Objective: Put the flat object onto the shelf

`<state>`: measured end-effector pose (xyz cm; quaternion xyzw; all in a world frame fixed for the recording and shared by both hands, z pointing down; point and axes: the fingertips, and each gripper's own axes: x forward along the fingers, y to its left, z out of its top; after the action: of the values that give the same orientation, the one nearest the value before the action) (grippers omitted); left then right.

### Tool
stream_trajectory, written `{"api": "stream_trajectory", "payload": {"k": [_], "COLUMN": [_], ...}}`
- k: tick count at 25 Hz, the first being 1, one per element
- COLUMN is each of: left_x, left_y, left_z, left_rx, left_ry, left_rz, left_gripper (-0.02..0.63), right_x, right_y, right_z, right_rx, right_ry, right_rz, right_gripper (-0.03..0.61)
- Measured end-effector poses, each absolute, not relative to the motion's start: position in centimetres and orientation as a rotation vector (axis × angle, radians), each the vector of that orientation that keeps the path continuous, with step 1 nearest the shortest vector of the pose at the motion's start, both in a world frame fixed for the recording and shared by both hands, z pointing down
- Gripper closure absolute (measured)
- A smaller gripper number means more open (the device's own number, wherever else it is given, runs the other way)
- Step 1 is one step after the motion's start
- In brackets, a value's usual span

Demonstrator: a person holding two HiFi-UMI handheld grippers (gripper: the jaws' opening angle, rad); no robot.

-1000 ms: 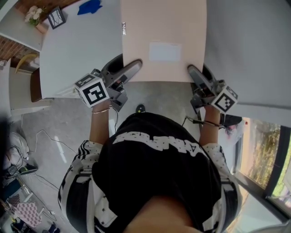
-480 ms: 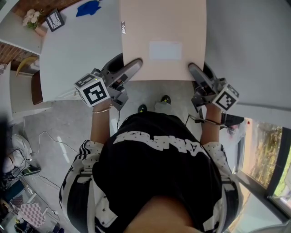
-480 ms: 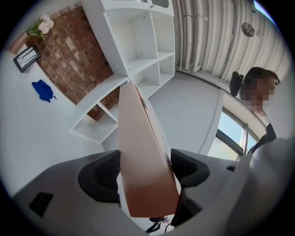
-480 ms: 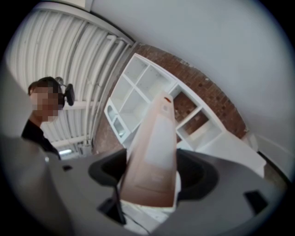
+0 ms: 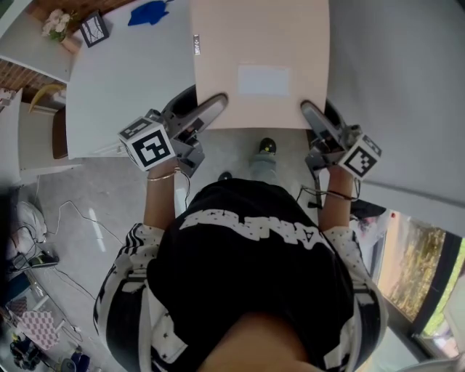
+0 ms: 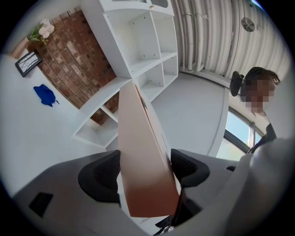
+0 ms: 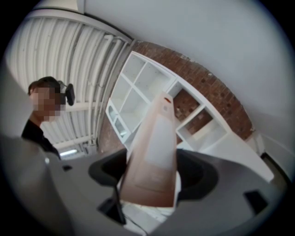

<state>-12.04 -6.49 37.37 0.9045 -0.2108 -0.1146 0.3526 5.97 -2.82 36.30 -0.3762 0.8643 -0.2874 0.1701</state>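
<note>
- flat object (image 5: 261,43): peach-tan flat pack, pale label (image 5: 264,80) on its top face, held up in the air in front of the person, not on the shelf
- left gripper (image 5: 212,107): fingers clamped on the near left corner of the flat object; in the left gripper view the pack (image 6: 140,152) runs edge-on between the two dark pads, both touching it
- right gripper (image 5: 311,115): fingers closed on the near right corner; in the right gripper view the pack (image 7: 154,156) sits between the pads with its label side showing
- shelf (image 6: 143,41): white open-cube unit, ahead of the fingers and apart from the pack, against a brick wall (image 6: 78,60); also in the right gripper view (image 7: 147,87)
- worktop (image 5: 123,73): white, below and to the left of the pack in the head view
- blue thing (image 5: 149,12) lying on the worktop's far part; small picture frame (image 5: 94,27) and flowers (image 5: 54,22) near the far left corner
- person (image 5: 247,276): black top with white trim, seen from above; one shoe (image 5: 267,145) on the grey floor (image 5: 94,196) under the pack's near edge
</note>
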Motion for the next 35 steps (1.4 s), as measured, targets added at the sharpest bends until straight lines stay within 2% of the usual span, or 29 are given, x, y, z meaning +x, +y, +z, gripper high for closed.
{"api": "stream_trajectory", "payload": {"k": [7, 35], "left_x": [-11.7, -3.1], "left_y": [-7.1, -17.3], "left_z": [37.3, 37.2], "left_rx": [2.337, 2.288], "left_ry": [-0.608, -0.801], "left_rz": [-0.31, -0.339], "left_gripper": [0.284, 0.284], "right_x": [6.5, 15.4], "right_y": [-4.1, -17.2], "right_z": [36.7, 36.7], "right_rx": [-1.016, -0.823], "right_ry": [2.473, 2.546], "right_rz": [-0.835, -0.896], "right_gripper": [0.252, 0.252]}}
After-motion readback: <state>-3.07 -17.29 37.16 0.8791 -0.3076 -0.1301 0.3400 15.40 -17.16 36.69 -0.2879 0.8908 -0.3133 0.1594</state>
